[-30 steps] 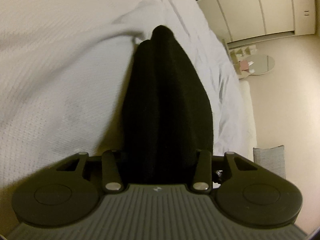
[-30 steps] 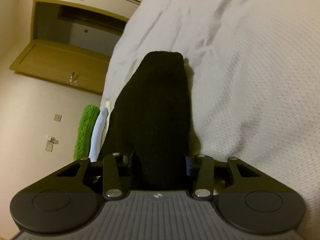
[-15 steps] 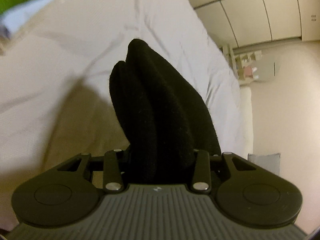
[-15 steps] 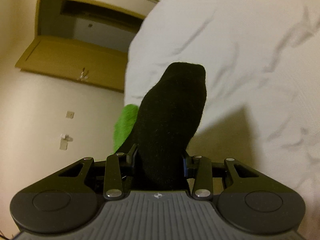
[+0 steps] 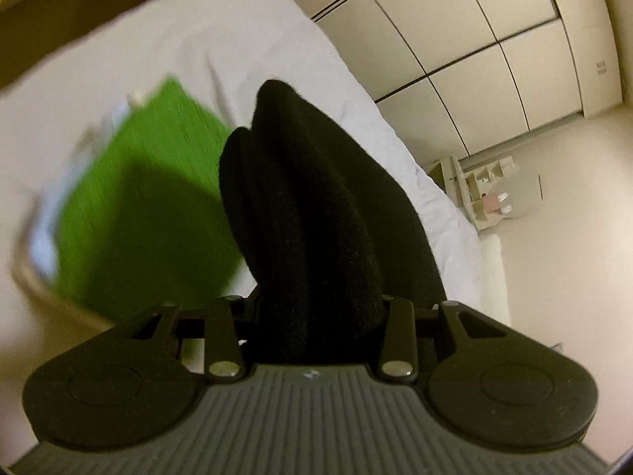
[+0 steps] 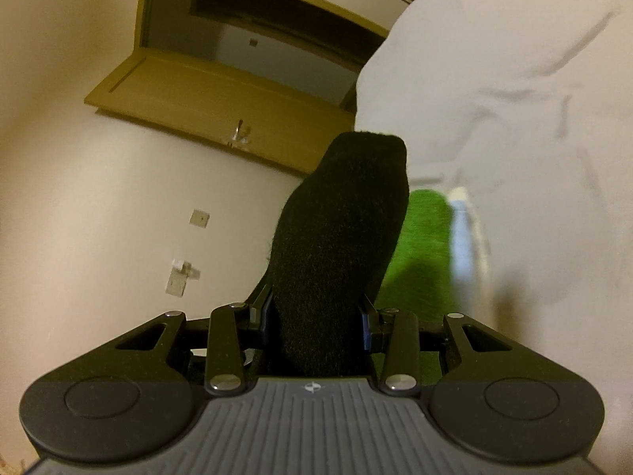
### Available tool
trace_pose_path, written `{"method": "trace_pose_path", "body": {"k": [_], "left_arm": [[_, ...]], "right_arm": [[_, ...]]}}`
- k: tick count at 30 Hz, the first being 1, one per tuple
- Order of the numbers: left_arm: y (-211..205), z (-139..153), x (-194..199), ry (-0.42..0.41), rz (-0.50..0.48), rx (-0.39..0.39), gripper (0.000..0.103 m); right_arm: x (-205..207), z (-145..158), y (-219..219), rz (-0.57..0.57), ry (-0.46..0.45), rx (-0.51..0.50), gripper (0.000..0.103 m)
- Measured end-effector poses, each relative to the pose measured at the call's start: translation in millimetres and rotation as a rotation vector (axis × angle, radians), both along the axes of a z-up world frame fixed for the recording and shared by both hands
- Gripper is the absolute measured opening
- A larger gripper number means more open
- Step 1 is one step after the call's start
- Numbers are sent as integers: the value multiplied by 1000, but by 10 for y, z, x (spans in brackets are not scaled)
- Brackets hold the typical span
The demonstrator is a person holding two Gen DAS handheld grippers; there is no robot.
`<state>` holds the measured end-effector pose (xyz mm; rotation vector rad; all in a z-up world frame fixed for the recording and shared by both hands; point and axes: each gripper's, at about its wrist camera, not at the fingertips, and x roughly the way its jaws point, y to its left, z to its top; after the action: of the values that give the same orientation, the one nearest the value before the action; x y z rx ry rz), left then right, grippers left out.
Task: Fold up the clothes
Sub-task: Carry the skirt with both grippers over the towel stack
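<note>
Both grippers have swung up and away from the bedsheet since a second ago, when the black cloth lay over plain white sheet in both views; now a green folded item has come into frame and more of the room shows. Nearest in the left wrist view, the left gripper (image 5: 316,312) has its jaws partly closed and clamped on a thick bunch of black garment (image 5: 316,213), which fills the gap between the fingers and stands up in two or three rolled folds, tip pointing away from the camera. Fingertips are hidden by the fabric. Just beyond and to the left lies the green folded cloth (image 5: 146,206), motion-blurred, resting on the white bed (image 5: 221,35) with a pale item's edge under it; cannot tell what that pale item is. Further right, the bed edge, then a small pale shelf unit (image 5: 480,182) by the floor and the cream wardrobe doors (image 5: 474,51) at the back. In the right wrist view, the right gripper (image 6: 316,316) is likewise partly closed and gripping the same black garment (image 6: 340,245), one fat fold rising between the jaws, fingertips hidden again. Behind it to the right, the green cloth (image 6: 423,245) and a pale blue-white strip beside it, both blurred, then the white bed (image 6: 534,79). Left and far: cream wall, wooden door (image 6: 221,91) standing open.
</note>
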<state>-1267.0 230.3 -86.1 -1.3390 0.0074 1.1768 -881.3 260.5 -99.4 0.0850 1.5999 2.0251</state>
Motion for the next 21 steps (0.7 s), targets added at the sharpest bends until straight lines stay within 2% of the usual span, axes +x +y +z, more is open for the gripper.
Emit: {"method": "trace_pose_path", "body": {"k": [5,9,12,13,15,19,21], "left_arm": [[315,-364,-708,-19,-45,4,34],[437,-745,-999,4,-67,14,35],[491,-1198,-1053,-2,-71,-93,39],[495,-1284,-1084,-16,-74,-102,41],[489,-1339,-1142,-45,-84,-83,41],[456,-1149,-1045,49,-159,-16,40],[447,-1162,-1049,65,-175,-28,42]], "right_arm": [[-647,-154,239,-34,-49,14,39],[-951,-503,250,-42,-108,34,39],[-1186,-782,294,-58,-231,-28,40],[-1222,-871,258,-66,-292,-38,42],[-1207,-900,145,-92,-315,-36,42],[-1229,-684,89,-112,-369,30,41],[-1275,-679,101,-113,-398,33,42]]}}
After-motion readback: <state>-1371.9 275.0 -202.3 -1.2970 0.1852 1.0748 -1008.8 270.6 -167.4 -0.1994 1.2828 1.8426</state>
